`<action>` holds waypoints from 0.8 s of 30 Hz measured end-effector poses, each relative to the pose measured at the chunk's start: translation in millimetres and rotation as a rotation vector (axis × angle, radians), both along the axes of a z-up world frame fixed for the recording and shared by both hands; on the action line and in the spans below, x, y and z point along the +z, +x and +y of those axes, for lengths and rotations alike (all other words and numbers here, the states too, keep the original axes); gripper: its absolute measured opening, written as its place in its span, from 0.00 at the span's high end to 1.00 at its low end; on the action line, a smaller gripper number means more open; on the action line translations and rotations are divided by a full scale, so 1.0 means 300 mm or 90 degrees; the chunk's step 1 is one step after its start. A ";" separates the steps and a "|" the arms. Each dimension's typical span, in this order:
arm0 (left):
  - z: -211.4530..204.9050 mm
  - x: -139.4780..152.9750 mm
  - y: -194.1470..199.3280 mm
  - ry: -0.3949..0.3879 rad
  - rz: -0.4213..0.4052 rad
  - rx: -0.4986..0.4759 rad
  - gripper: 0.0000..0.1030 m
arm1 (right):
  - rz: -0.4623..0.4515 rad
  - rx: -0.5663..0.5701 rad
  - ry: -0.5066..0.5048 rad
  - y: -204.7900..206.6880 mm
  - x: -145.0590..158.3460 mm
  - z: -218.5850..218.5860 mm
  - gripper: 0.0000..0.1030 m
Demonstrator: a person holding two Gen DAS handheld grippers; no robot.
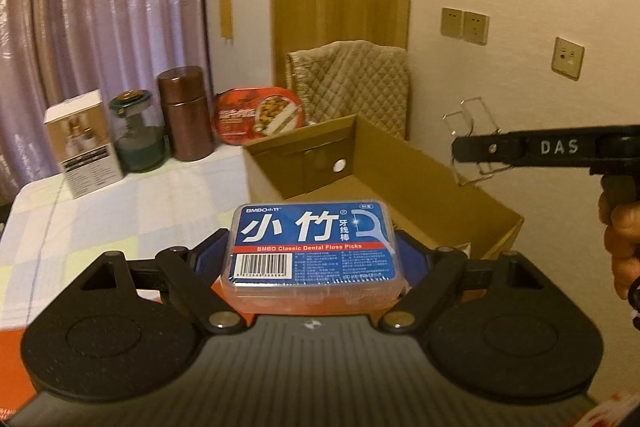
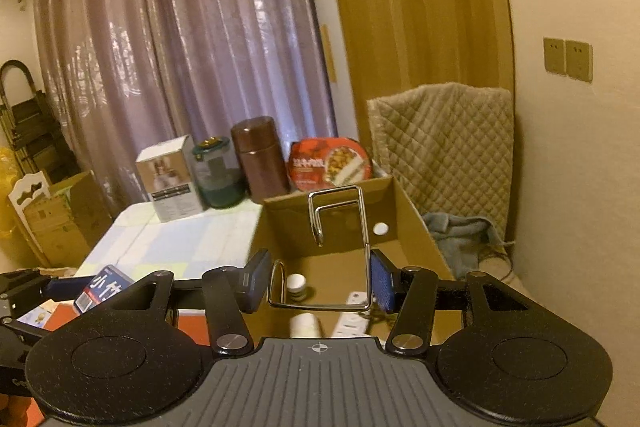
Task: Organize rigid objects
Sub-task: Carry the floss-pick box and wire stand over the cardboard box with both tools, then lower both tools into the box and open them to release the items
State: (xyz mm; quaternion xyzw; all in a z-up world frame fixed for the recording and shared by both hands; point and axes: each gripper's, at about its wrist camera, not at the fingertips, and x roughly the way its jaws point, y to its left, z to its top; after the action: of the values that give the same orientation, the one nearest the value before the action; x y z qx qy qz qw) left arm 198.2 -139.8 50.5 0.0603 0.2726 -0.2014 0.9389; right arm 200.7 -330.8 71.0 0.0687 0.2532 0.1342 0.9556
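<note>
At frame centre, the left gripper [image 1: 314, 259] pinched the floss box [image 1: 314, 243]; the right gripper [image 2: 318, 281] apparently clamped a wire hook [image 2: 340, 227] above the cardboard box [image 2: 416, 227].

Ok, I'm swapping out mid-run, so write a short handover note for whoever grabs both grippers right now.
Left gripper: shut on the floss pick box, held near the cardboard box.
Right gripper: holds the metal wire hook between its pads, above the open box.
Done: a small white-capped jar, a paper cup and a power strip lie in the box.
Left: drop in both held items; the white carton, glass jar, brown canister and red food bowl stand on the table.
</note>
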 end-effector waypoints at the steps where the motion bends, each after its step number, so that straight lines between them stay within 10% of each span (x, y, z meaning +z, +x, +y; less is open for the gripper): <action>1: -0.018 0.000 0.016 0.000 0.001 -0.005 0.20 | 0.005 0.000 0.003 0.014 -0.004 -0.018 0.52; 24: -0.257 -0.168 0.399 0.053 0.061 -0.066 0.20 | 0.098 -0.016 0.022 0.319 -0.144 -0.153 0.52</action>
State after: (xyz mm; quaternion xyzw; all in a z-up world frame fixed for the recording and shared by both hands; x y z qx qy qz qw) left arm 317.9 -216.9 0.1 0.1035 0.3220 -0.2408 0.9098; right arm 296.5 -376.6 28.0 0.0987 0.3223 0.1209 0.9337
